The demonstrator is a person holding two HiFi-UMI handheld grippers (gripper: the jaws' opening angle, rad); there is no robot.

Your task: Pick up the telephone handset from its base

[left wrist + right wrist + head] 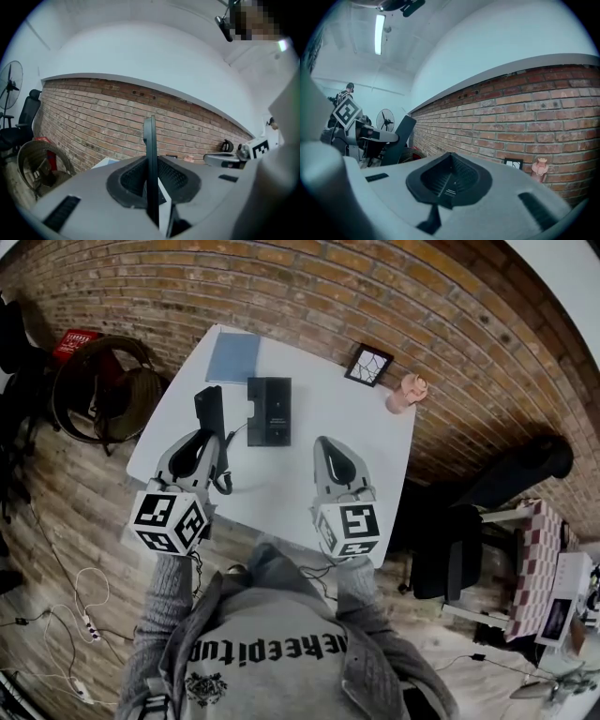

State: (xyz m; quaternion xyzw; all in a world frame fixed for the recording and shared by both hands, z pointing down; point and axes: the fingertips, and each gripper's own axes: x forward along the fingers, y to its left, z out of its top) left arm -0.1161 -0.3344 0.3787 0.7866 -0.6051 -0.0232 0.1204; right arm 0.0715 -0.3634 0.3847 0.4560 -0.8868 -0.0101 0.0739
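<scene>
White worktop (319, 432) against a brick wall (93, 126). Person in a grey hoodie stands at the near edge, one hand-held gripper in each hand.

Telephone base (269, 411): black, rectangular, flat on the worktop's middle, cradle bare.

Telephone handset (211, 413): off the base, just left of it, grasped by the left hand-held gripper (208, 439). Black, slim, flat slab with straight edges. Left gripper view shows it edge-on (150, 154), a thin dark blade standing upright between the jaws, top end well past the tips, pads pressed on both flat faces (152, 185). In the right gripper view it looks broader, a dark plank tilted to the right (399, 137). A dark cord (223, 484) curls below the left hand-held gripper.

Right hand-held gripper (328, 446): beside the left one, over the worktop's near right part, jaws clenched together with nothing between them (450, 176).

Blue notebook (234, 357) at the far left corner. Small black picture frame (368, 365) at the far right. Pink figurine (405, 393) next to the frame, at the right edge.
</scene>
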